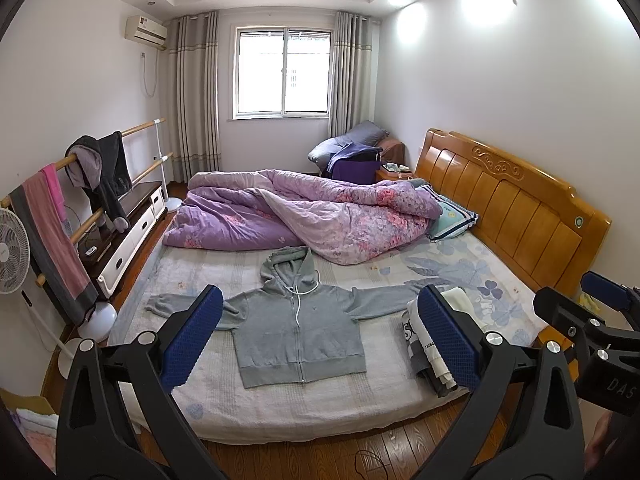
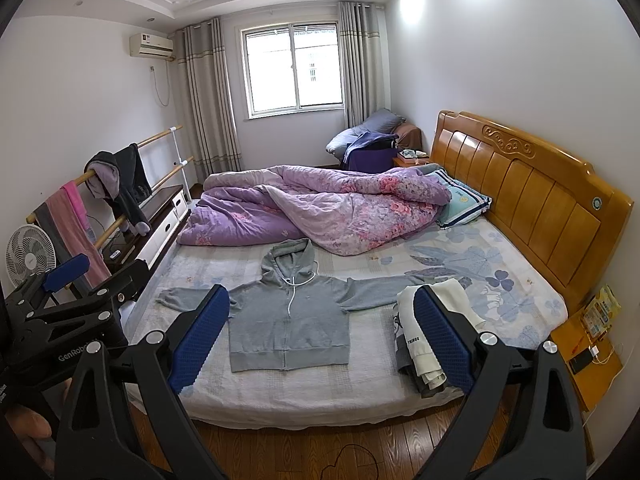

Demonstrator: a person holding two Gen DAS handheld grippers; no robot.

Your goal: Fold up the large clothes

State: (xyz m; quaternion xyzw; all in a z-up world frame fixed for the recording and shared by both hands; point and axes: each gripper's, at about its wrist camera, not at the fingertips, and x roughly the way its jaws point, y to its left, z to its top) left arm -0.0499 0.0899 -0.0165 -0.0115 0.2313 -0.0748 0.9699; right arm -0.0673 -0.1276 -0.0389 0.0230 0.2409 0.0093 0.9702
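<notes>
A grey zip hoodie lies flat on the bed, front up, sleeves spread, hood toward the far side; it also shows in the right wrist view. My left gripper is open and empty, held above the floor before the bed's near edge. My right gripper is open and empty too, beside the left one; it shows at the right edge of the left wrist view. The left gripper shows at the left of the right wrist view. A stack of folded clothes sits on the bed right of the hoodie.
A crumpled purple floral quilt covers the far half of the bed. A wooden headboard is at right, with a pillow. A clothes rail, fan and cabinet stand left. A bedside table is at right.
</notes>
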